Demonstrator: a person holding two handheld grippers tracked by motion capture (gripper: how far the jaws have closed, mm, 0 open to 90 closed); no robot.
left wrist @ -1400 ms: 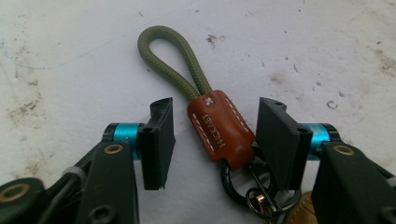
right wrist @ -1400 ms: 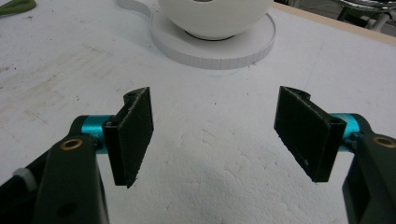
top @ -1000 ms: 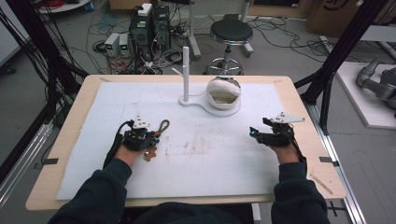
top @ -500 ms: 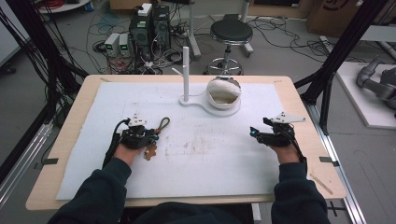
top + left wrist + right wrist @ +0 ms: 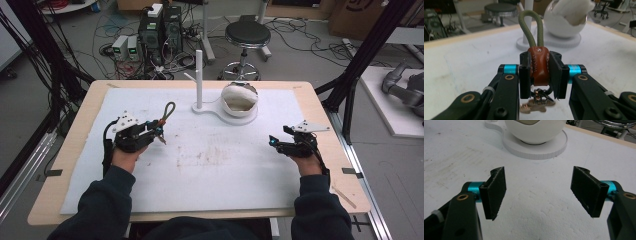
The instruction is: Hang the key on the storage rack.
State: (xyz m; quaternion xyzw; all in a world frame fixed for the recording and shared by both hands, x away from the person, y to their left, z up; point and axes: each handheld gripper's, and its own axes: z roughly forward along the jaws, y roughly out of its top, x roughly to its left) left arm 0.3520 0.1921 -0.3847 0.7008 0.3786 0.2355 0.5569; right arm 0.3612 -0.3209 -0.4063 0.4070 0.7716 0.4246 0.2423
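Keychain [image 5: 538, 66] clamped in left gripper [image 5: 540, 75], white bowl [image 5: 239, 99] behind

Wooden table [image 5: 70, 165], covered by a stained white sheet [image 5: 210, 165]. On the sheet, ahead of the open right claw [image 5: 539, 192], a white stand [image 5: 235, 111] with post and cracked bowl.

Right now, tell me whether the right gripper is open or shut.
Open: the right gripper has its black jaws wide apart, with bare white table cover between them.
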